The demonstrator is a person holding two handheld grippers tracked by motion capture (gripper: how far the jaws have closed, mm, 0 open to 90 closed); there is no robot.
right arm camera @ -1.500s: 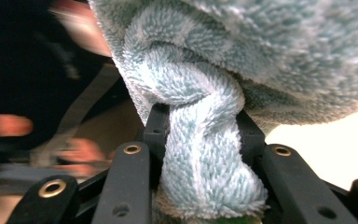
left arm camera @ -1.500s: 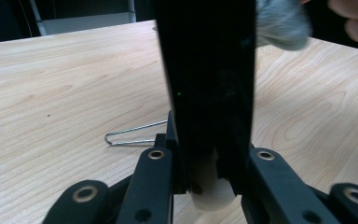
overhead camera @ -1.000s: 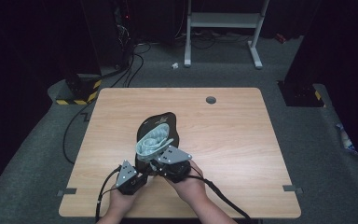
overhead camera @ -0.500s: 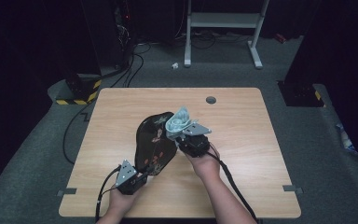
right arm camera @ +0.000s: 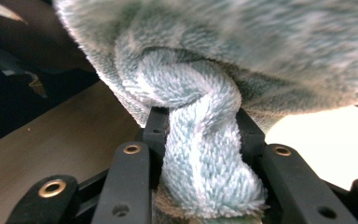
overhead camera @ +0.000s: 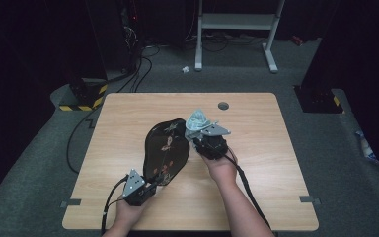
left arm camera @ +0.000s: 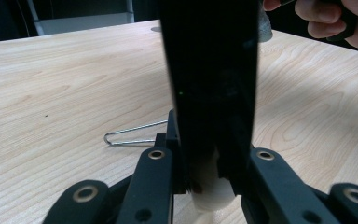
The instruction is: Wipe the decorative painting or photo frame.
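Your left gripper (overhead camera: 150, 186) clamps the tray (overhead camera: 165, 148) at its lower end, while your right gripper (overhead camera: 197, 134) pinches the cloth (overhead camera: 196, 120) just right of its upper end.

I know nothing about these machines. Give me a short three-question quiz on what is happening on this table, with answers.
1. True or false: the left claw grips the near edge of the black tray.
2. What does the right claw hold? A) a metal clip B) a fluffy pale blue cloth C) nothing
3. On which side of the tray is the cloth in the high view?

Key: 1. True. 2. B. 3. At its right, by the far end, over the wooden table.
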